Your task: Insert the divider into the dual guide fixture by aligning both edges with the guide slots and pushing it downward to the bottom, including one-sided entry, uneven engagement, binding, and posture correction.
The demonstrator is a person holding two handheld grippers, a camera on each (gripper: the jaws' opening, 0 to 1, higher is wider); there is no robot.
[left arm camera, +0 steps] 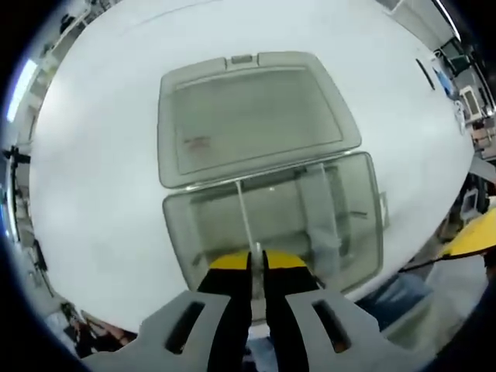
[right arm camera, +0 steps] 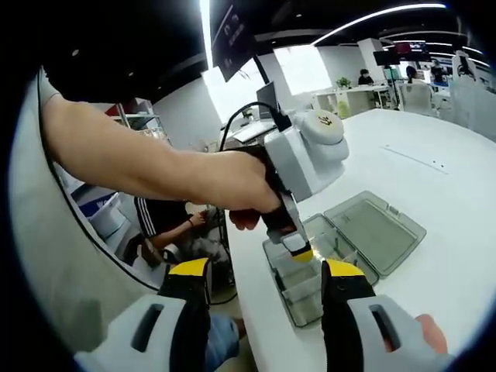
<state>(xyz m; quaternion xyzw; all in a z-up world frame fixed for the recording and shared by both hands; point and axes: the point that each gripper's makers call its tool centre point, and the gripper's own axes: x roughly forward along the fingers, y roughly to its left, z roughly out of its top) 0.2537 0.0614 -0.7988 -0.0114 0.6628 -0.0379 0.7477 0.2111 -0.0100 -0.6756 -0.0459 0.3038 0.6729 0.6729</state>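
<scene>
A clear plastic box (left arm camera: 370,203) lies on the white table (left arm camera: 93,194) with its lid (left arm camera: 248,116) folded open behind it. My left gripper (left arm camera: 256,260) is shut on a thin clear divider (left arm camera: 242,211), seen edge-on and reaching down into the box near its left half. Another clear divider (left arm camera: 322,205) stands in the box to the right. In the right gripper view a person's hand (right arm camera: 232,182) holds the left gripper (right arm camera: 298,249) over the box (right arm camera: 310,302), lid (right arm camera: 376,226) to the right. My right gripper (right arm camera: 263,275) is open, back from the box, with nothing between its jaws.
The box sits close to the table's near edge (right arm camera: 248,310). A person (right arm camera: 167,225) sits low beside the table. Desks and chairs (right arm camera: 403,93) stand far behind. A dark thin object (left arm camera: 425,74) lies on the table's far right.
</scene>
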